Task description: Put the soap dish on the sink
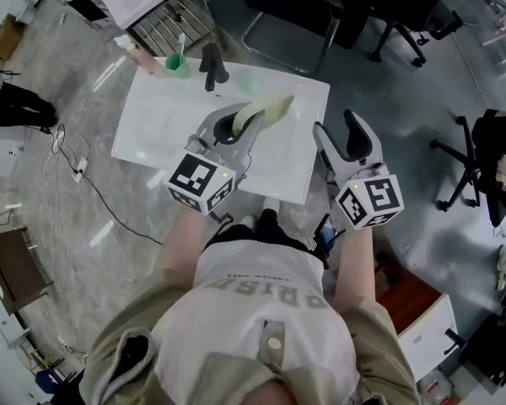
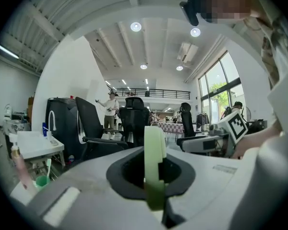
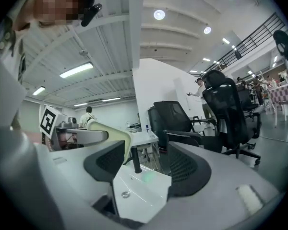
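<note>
The soap dish (image 1: 270, 110) is pale yellow-green and stands on edge above the white sink (image 1: 156, 125), clamped in my left gripper (image 1: 240, 126). In the left gripper view the dish (image 2: 154, 157) rises upright between the jaws of the left gripper (image 2: 156, 178). My right gripper (image 1: 344, 137) hovers off the sink's right edge, open with nothing between its jaws. The right gripper view looks past its jaws (image 3: 144, 169) at the sink (image 3: 139, 193), the black faucet (image 3: 134, 158) and the held dish (image 3: 113, 137).
On the sink's back rim stand a black faucet (image 1: 212, 64), a green cup (image 1: 177, 64) with a toothbrush, a pink bottle (image 1: 142, 57) and a pale green disc (image 1: 250, 81). Black office chairs (image 1: 295, 7) stand behind, cables (image 1: 76, 167) lie at left, and a cabinet (image 1: 422, 319) is at right.
</note>
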A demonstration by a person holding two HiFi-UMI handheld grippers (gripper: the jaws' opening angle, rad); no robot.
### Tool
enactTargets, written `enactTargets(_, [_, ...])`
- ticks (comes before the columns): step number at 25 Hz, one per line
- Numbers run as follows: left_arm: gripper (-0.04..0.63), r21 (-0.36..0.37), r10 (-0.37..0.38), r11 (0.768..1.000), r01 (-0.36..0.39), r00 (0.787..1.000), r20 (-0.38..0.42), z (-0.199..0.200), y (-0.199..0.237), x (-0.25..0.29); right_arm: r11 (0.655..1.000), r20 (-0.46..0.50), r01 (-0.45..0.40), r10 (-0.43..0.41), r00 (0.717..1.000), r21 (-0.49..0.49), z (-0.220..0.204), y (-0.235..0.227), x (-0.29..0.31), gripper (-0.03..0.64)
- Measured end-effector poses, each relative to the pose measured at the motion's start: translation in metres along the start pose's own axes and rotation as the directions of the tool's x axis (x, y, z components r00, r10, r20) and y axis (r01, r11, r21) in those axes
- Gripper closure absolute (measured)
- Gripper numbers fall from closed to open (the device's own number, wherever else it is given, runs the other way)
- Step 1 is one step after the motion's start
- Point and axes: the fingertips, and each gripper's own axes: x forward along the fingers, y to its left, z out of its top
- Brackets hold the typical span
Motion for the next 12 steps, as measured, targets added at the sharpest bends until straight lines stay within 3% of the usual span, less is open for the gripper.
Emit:
enactTargets(4, [0.581,-0.061,-0.068,0.996,0.069,0.998,0.004,-0.008,-0.009,0.010,0.987,0.047,-0.154,0.152,0.987,0.051,0.000,0.010,0.004,0.348])
enactTargets(7, [0.581,-0.133,-0.120,0.984,0.123,0.992,0.028,-0.011,-0.015,0.011,0.973,0.050,-0.215,0.211,0.976,0.089,-0.010,0.015,0.005,0.348])
enactTargets(12, [0.581,-0.284,-0.225,0.929,0.238,0.971,0.078,-0.018,-0.028,0.012,0.938,0.053,-0.294,0.289,0.956,0.183,-0.026,0.024,0.009,0.348])
